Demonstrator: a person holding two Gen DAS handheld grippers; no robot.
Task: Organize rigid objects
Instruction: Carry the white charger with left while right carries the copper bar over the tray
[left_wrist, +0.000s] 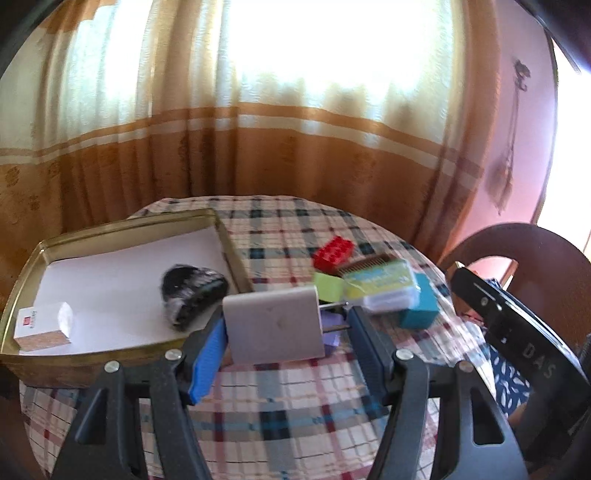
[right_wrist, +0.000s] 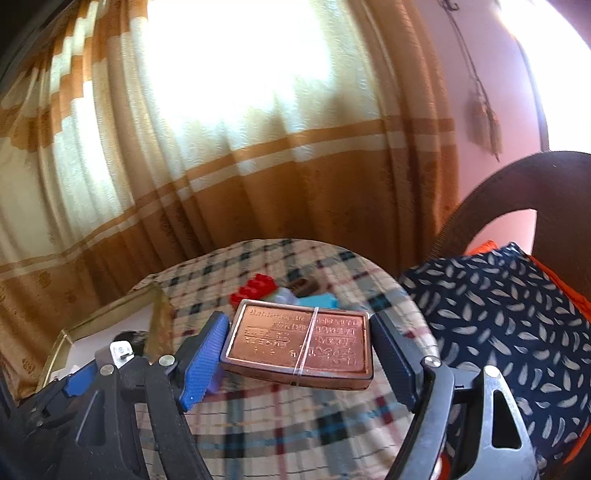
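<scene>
Your left gripper (left_wrist: 286, 341) clamps a grey flat box (left_wrist: 273, 325) above the plaid tablecloth (left_wrist: 280, 413) beside the gold tray (left_wrist: 122, 225), your right gripper (right_wrist: 297, 350) clamps a copper-coloured tin (right_wrist: 299, 341), the red brick (left_wrist: 333, 253) lying beyond.

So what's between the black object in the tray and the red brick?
In the left wrist view: the gold tray's right wall, then bare checked tablecloth between the black object and red brick.
</scene>
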